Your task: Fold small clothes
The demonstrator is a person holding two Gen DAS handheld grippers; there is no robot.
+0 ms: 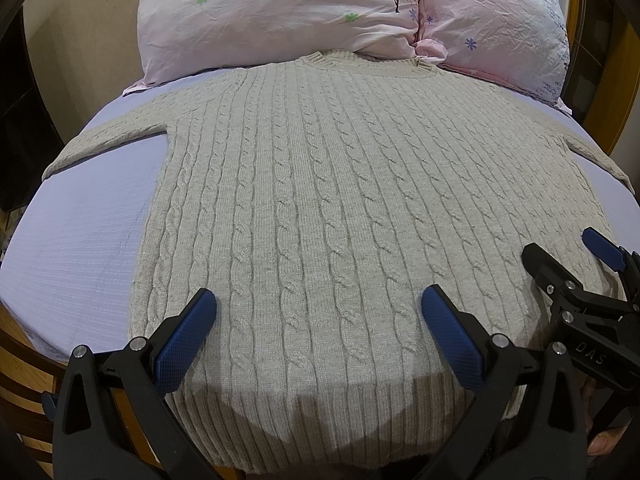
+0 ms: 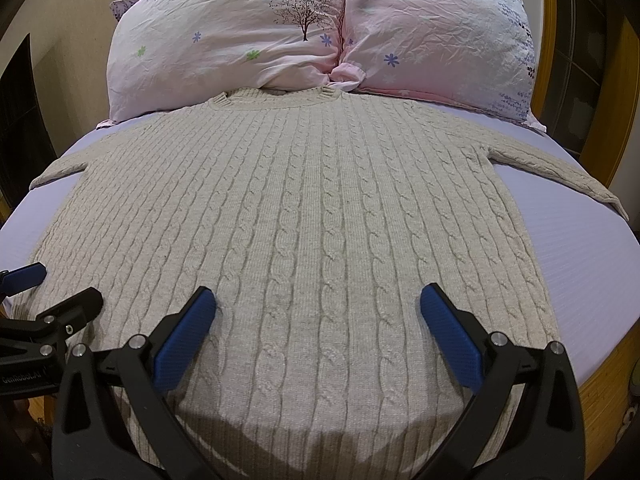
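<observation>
The beige cable-knit wool sweater (image 1: pixel 320 200) lies spread flat, sleeves out to both sides, on the lavender ribbed bed sheet (image 1: pixel 80 240), its ribbed neckband touching the two pink flower-printed pillows (image 1: pixel 280 12) at the head of the bed and its ribbed hem draped toward me over the sheet's near edge. I judge that no fold has been made yet: the body is smooth and both sleeves are fully extended, so I am at the very start, lining up for the first grasp.

My left gripper (image 1: pixel 318 320) hovers just above the sweater's lower body, near the hem, its blue-padded jaws spread wide with nothing between them. My right gripper (image 2: pixel 318 320) hangs beside it over the same lower area, likewise wide apart and empty.

The next move, as I judge it, calls for dropping each claw onto a side edge or sleeve and pinching the thick knit firmly, since the cables are bulky and could slip out of a shallow bite.

The left wrist view shows the sweater's left sleeve (image 1: pixel 104 140) nearly whole and the right one only as a sliver; the right wrist view shows the right sleeve (image 2: pixel 560 176) down to its cuff, and the wooden bed frame (image 2: pixel 600 392) beyond the sheet.
</observation>
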